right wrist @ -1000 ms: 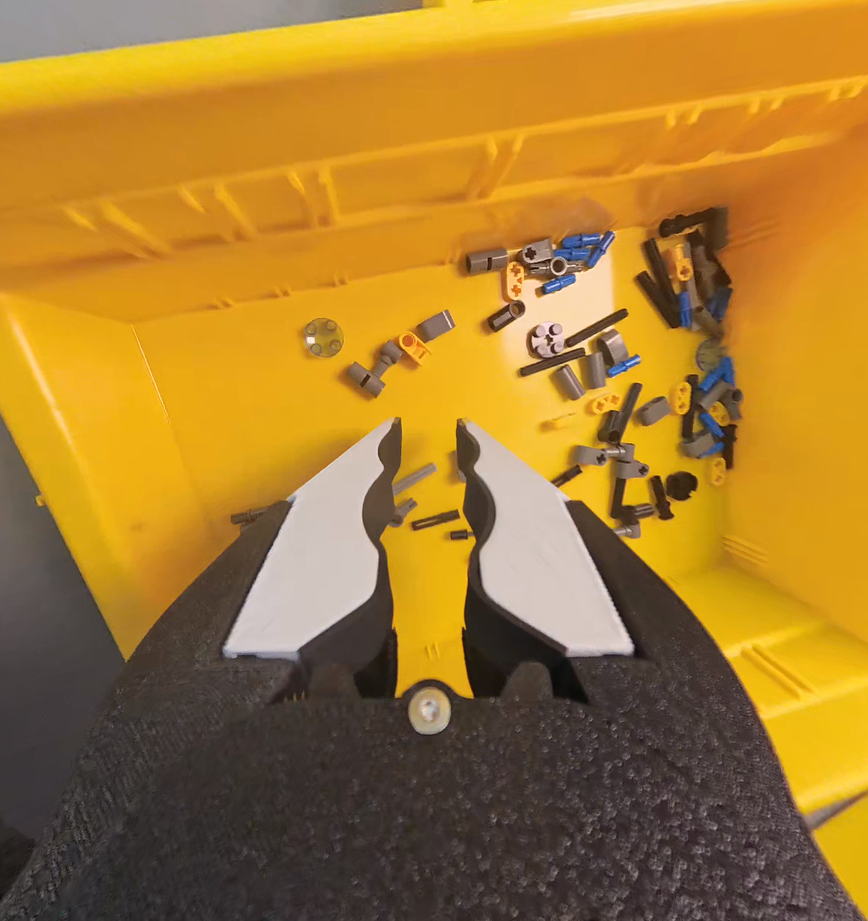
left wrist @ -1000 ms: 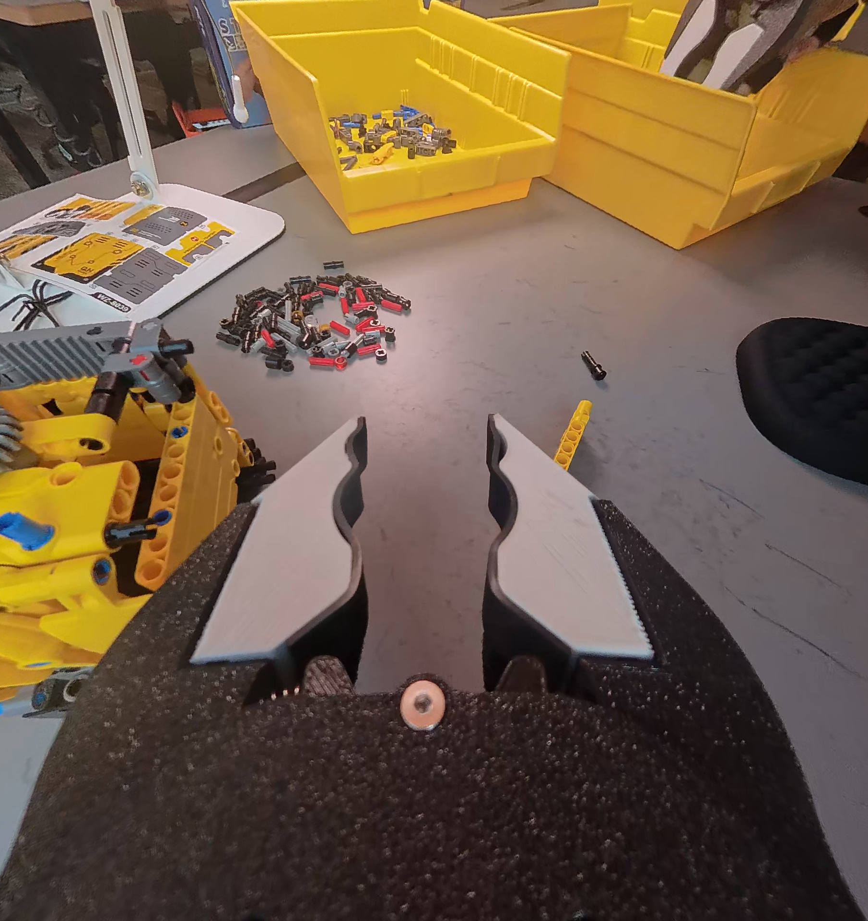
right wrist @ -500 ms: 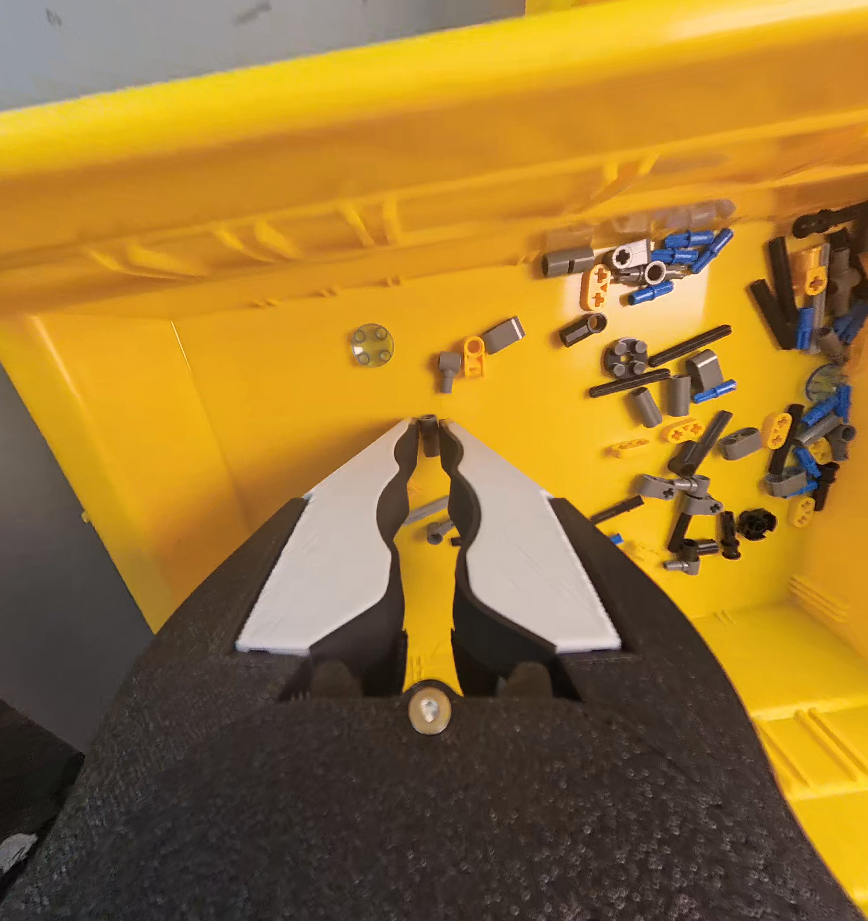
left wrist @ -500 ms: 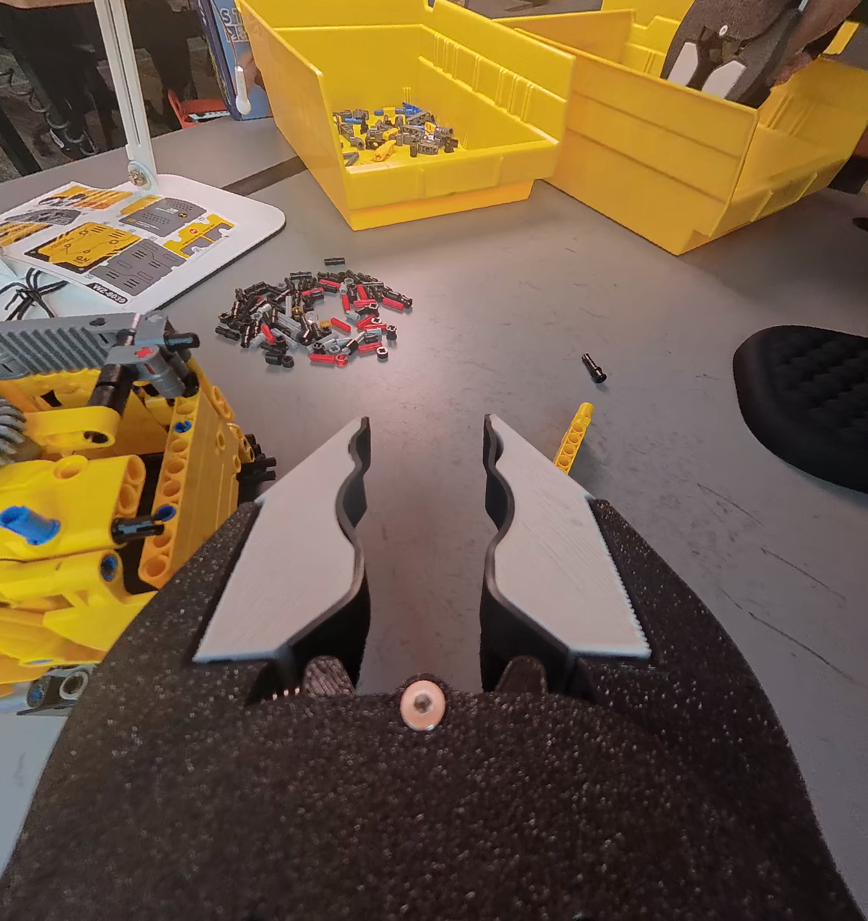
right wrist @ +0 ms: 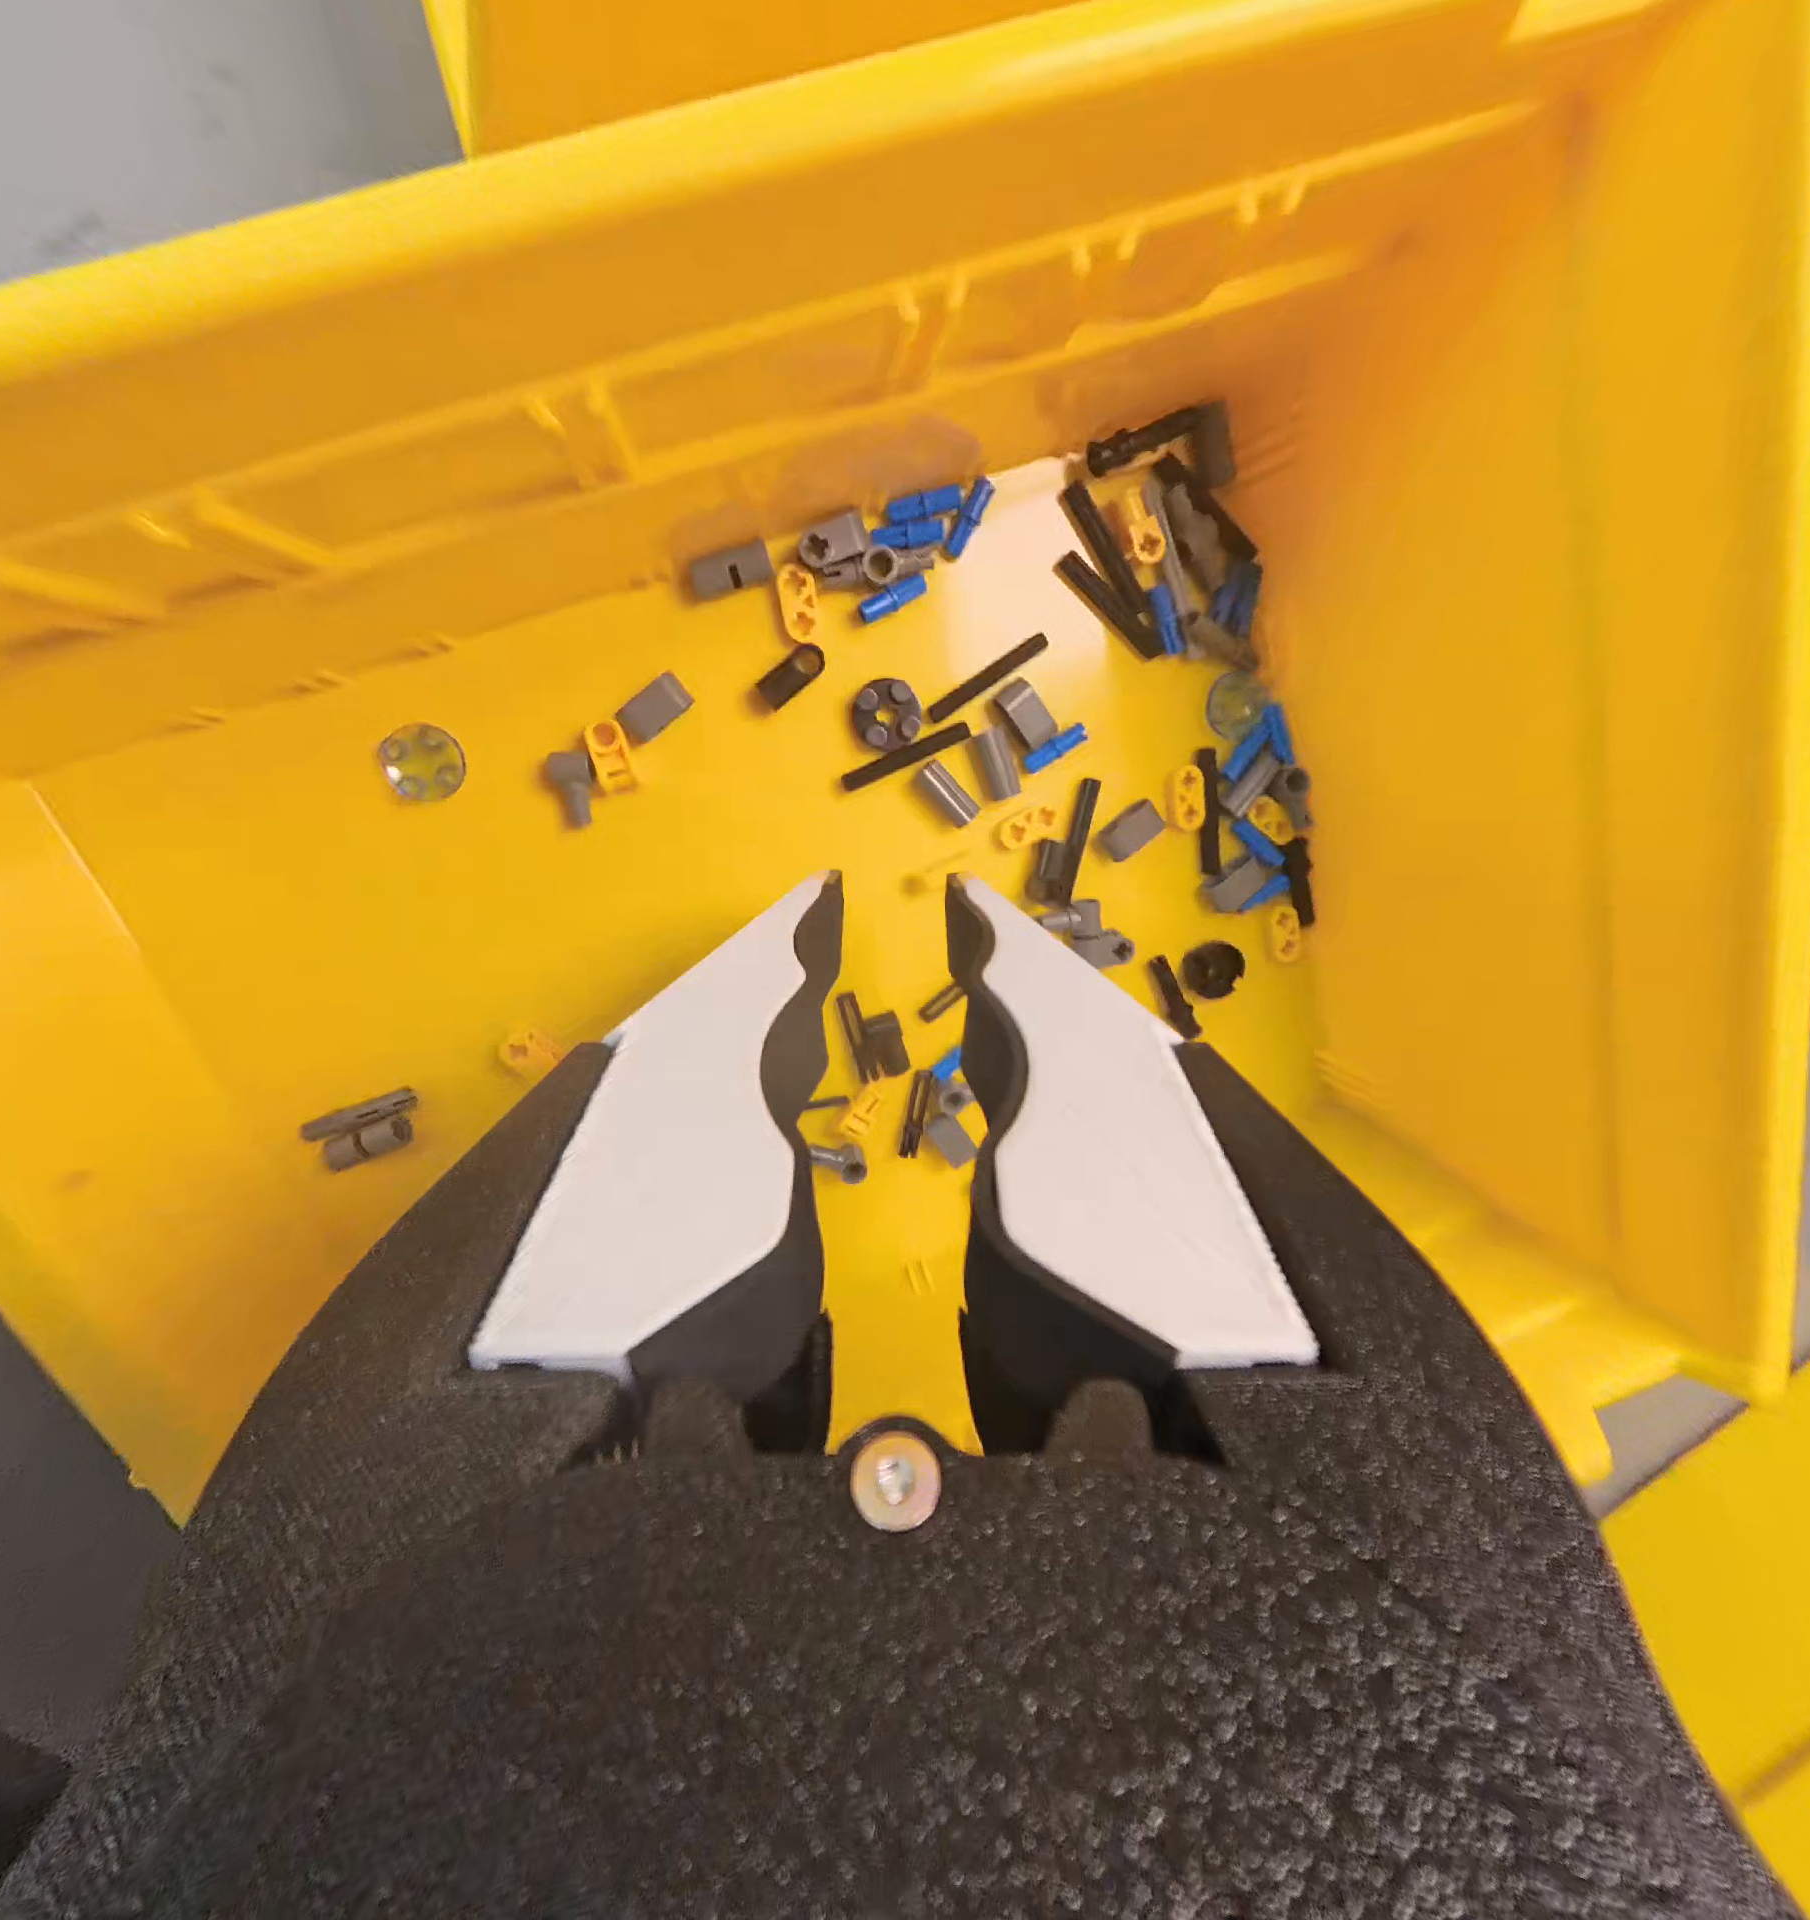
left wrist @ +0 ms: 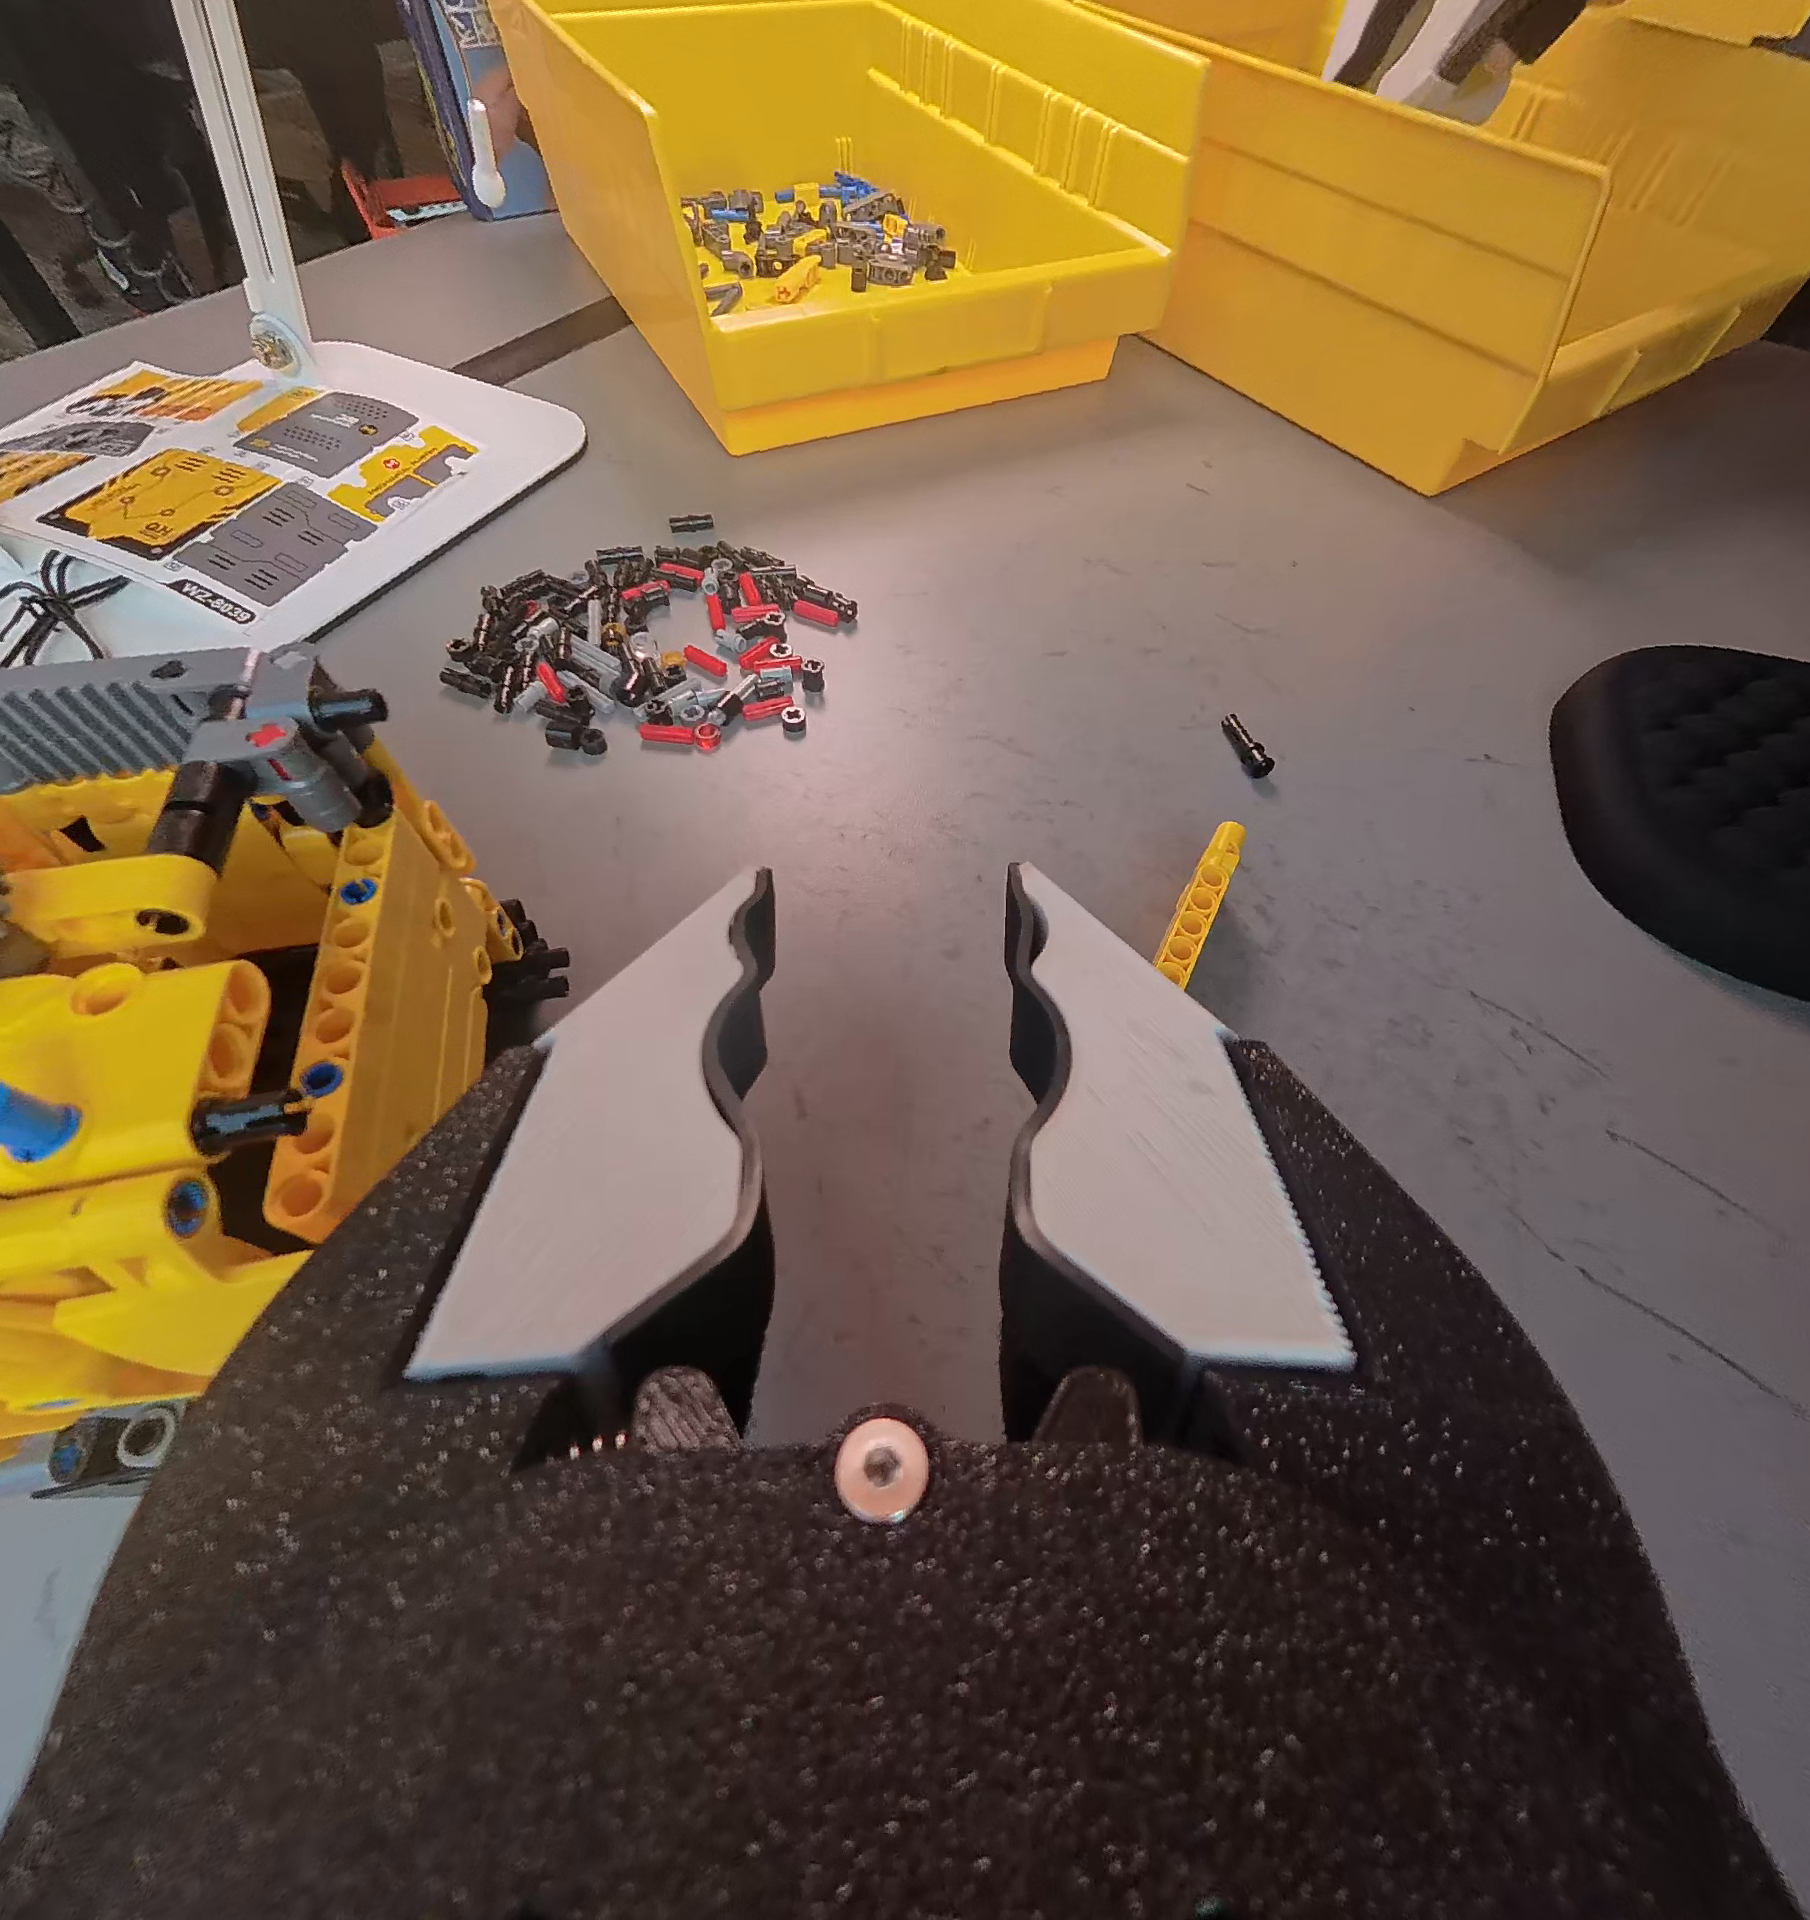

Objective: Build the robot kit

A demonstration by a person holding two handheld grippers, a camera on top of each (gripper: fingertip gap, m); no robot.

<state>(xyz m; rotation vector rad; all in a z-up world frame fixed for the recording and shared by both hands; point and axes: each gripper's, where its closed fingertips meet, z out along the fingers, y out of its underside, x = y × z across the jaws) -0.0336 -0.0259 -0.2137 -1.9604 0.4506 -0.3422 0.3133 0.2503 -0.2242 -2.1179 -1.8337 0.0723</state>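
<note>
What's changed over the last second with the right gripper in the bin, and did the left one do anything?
The right gripper closed on a small grey piece half a second ago; now its jaws stand apart with nothing between the tips, so the piece was let go or lost. It sits over the yellow bin floor, shifted toward the loose parts. The left gripper stayed open over the grey table, beside the yellow model.

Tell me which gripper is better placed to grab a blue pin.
Right. The right gripper hangs open inside the yellow bin holding blue pins; the left gripper is over bare table.
</note>
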